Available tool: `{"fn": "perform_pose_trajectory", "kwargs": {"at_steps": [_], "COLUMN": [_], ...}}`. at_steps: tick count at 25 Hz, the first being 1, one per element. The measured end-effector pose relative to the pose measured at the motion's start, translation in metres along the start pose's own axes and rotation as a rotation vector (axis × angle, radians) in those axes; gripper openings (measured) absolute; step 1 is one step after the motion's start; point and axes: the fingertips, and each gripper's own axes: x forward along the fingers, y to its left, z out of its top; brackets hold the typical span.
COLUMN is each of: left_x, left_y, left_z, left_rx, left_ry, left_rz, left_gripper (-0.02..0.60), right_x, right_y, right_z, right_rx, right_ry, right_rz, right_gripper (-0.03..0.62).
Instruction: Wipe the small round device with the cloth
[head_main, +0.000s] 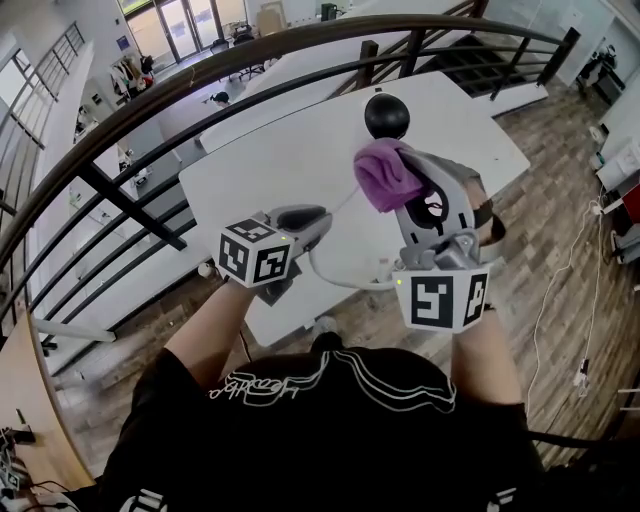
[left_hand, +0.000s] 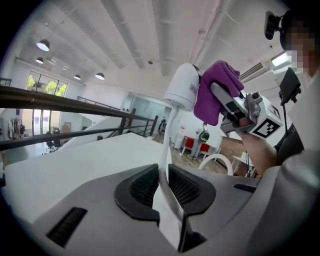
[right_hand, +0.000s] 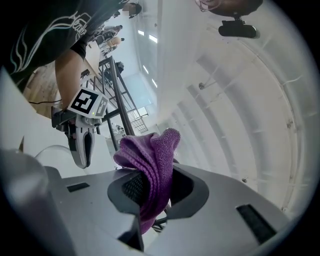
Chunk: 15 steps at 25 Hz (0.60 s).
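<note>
The small round device (head_main: 386, 115) has a dark front and a white shell (left_hand: 182, 87), and it is held up above the white table. It sits on a thin white stem (left_hand: 165, 150). My left gripper (head_main: 322, 217) (left_hand: 167, 181) is shut on that stem, below the device. A purple cloth (head_main: 384, 173) (right_hand: 150, 160) is bunched between the jaws of my right gripper (head_main: 408, 192) (right_hand: 152, 189), which is shut on it. In the left gripper view the cloth (left_hand: 216, 90) lies against the device's right side. In the right gripper view the cloth hides the device.
A white table (head_main: 290, 160) lies below both grippers, with a white cable loop (head_main: 340, 282) hanging near its front edge. A dark curved railing (head_main: 130, 112) runs across the left and top. Wooden floor (head_main: 560, 200) lies to the right.
</note>
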Motion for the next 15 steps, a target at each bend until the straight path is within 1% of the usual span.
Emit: {"fn": "perform_pose_trajectory", "kwargs": {"at_steps": [7, 11, 15], "left_x": [0.001, 0.002, 0.003], "left_y": [0.001, 0.0, -0.001], "left_z": [0.0, -0.001, 0.0], "left_rx": [0.011, 0.002, -0.002], "left_ry": [0.004, 0.015, 0.012], "left_rz": [0.019, 0.023, 0.028], "left_gripper": [0.067, 0.067, 0.067], "right_x": [0.006, 0.007, 0.006], "right_y": [0.015, 0.026, 0.039], "right_z": [-0.013, -0.018, -0.022], "right_rx": [0.008, 0.035, 0.038], "right_ry": [-0.002, -0.015, -0.033], "right_rz": [0.055, 0.103, 0.161], "right_gripper": [0.058, 0.058, 0.058]}}
